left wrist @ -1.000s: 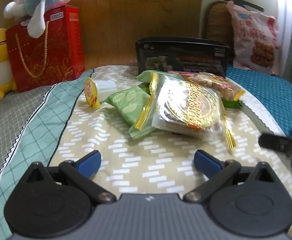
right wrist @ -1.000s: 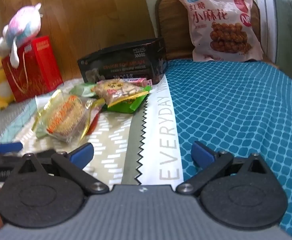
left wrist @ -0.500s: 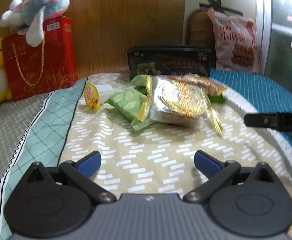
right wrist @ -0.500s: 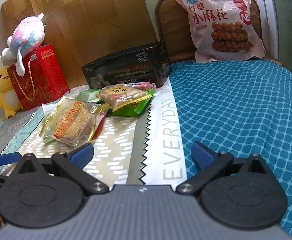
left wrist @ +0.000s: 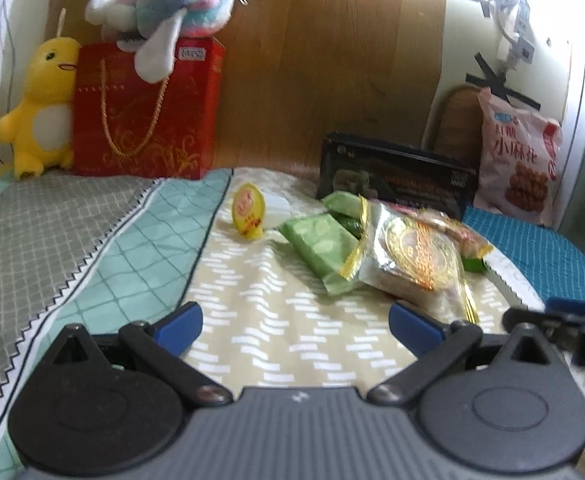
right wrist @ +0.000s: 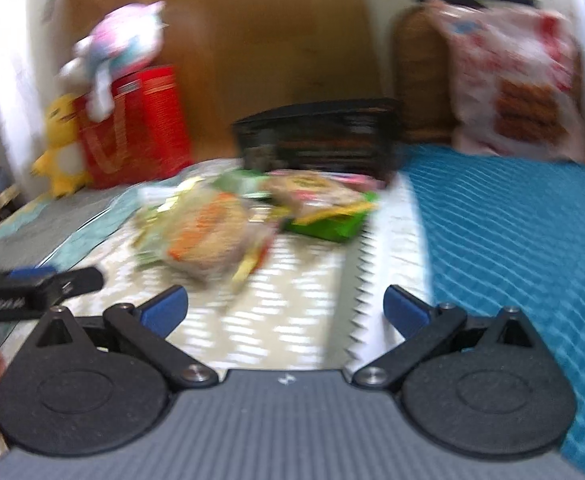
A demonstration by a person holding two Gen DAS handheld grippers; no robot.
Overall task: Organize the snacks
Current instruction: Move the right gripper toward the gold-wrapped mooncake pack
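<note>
A heap of snack packets lies on the patterned bedspread point(left wrist: 252, 312): a clear packet with a gold round cake point(left wrist: 416, 258), a green packet point(left wrist: 322, 246), a yellow jelly cup point(left wrist: 248, 210) apart to the left. A black box point(left wrist: 396, 174) stands behind them. My left gripper point(left wrist: 294, 322) is open and empty, short of the heap. My right gripper point(right wrist: 284, 310) is open and empty, short of the cake packet point(right wrist: 208, 236) and a green packet point(right wrist: 328, 224); that view is blurred. The black box point(right wrist: 324, 140) shows behind.
A red gift bag point(left wrist: 144, 112) with a plush toy point(left wrist: 172, 28) on top and a yellow plush point(left wrist: 44, 108) stand at the back left. A big pink snack bag point(left wrist: 516, 160) leans at the back right on a teal cover point(right wrist: 512, 248).
Both grippers have pulled back and tilted up, so more of the wall shows. The left view has swung left. Both stay open. The snacks have not moved.
</note>
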